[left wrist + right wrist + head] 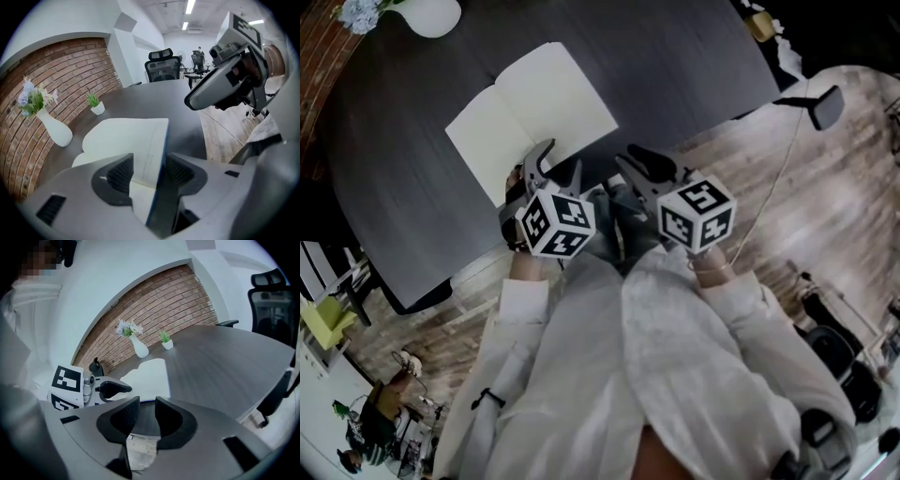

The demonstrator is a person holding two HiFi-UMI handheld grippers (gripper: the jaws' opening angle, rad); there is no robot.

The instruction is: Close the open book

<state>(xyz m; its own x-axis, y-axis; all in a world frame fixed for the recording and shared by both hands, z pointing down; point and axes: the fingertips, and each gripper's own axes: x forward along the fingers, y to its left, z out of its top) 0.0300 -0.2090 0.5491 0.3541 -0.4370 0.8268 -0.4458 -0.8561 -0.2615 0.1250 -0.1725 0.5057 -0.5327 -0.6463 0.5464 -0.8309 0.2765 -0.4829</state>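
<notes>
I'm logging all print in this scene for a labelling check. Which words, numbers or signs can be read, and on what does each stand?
No words or numbers can be read.
Open book: the pages look blank; a faint line of marks near the page edge is too small to read.
Left cube and right cube: black-and-white square markers only, no letters.

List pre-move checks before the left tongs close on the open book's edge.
1. The book lies open on the table: ok.
2. The left tongs are open: ok.
3. The book's blue-backed edge sits between their jaws: ok, pads not pressing.
4. The right tongs are empty and away from the book: ok.
5. The vase is clear of the fold-over path: ok, it stands apart.
6. Cover alone or pages too between the jaws: cannot tell.
</notes>
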